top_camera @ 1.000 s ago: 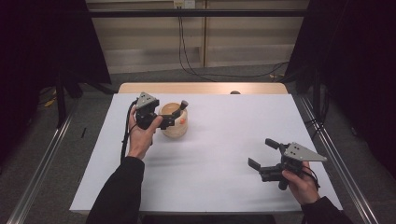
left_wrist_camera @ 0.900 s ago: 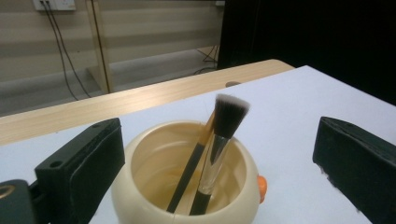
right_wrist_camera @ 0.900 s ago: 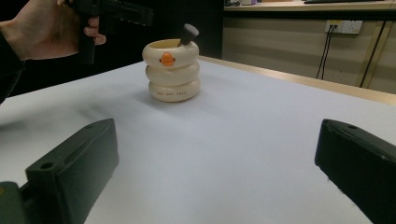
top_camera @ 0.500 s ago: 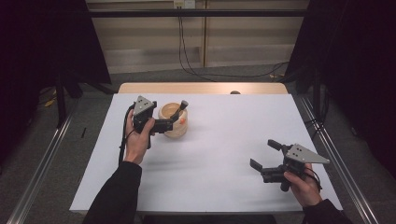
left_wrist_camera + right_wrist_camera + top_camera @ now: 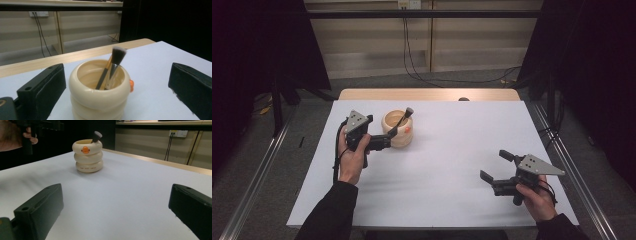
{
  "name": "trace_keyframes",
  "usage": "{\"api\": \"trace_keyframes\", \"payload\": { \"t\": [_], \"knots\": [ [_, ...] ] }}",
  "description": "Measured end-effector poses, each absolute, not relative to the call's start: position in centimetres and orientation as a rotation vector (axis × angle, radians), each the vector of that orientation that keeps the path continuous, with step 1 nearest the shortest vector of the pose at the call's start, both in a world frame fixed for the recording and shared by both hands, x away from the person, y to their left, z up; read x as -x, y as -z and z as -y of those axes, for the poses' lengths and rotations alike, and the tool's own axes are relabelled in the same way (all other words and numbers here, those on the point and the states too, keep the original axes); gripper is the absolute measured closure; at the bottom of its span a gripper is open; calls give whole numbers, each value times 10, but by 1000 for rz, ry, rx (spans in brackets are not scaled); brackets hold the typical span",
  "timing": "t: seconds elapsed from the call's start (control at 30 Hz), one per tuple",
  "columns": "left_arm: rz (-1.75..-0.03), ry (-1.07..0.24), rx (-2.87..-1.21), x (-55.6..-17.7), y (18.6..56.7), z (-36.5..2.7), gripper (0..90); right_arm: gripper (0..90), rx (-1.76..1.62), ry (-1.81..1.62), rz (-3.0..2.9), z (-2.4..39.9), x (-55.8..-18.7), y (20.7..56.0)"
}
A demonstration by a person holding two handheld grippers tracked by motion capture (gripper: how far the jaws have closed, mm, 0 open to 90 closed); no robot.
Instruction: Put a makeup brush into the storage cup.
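Holding my left gripper [image 5: 388, 141] released, jaws spread on either side of the cream ringed holder [image 5: 98, 93], not touching it. Holder sits at the table's [image 5: 452, 200] 11 o'clock; a makeup brush [image 5: 113, 66] leans inside toward 1 o'clock. My right gripper [image 5: 494, 167], likewise released, rests at 4 o'clock, well apart.

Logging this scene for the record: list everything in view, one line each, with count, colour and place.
holder: one, cream, ringed, orange mark on its side, far left of table.
brush: one, dark bristles, standing tilted in the holder.
table: one, white top, wooden far edge.
cables: several, black, on the floor behind the table.
left hand-held gripper: one, black, open, jaws either side of the holder.
right hand-held gripper: one, black, open, near right of table.
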State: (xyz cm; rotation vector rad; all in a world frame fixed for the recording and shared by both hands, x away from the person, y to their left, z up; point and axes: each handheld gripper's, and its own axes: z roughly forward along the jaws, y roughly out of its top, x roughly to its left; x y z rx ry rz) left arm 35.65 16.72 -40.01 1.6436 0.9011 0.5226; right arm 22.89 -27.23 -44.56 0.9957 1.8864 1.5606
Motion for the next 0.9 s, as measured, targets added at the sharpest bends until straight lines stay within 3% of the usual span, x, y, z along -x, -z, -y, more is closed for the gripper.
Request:
{"api": "trace_keyframes", "payload": {
  "t": [0.63,0.9],
  "knots": [
    [-830,-557,-1629,-308,412,-189,15,0,-992,-1548,-1885,274,-227,446],
    [-879,-555,-1588,-289,419,-200,13,0,-996,-1544,-1883,274,-227,446]
  ]
}}
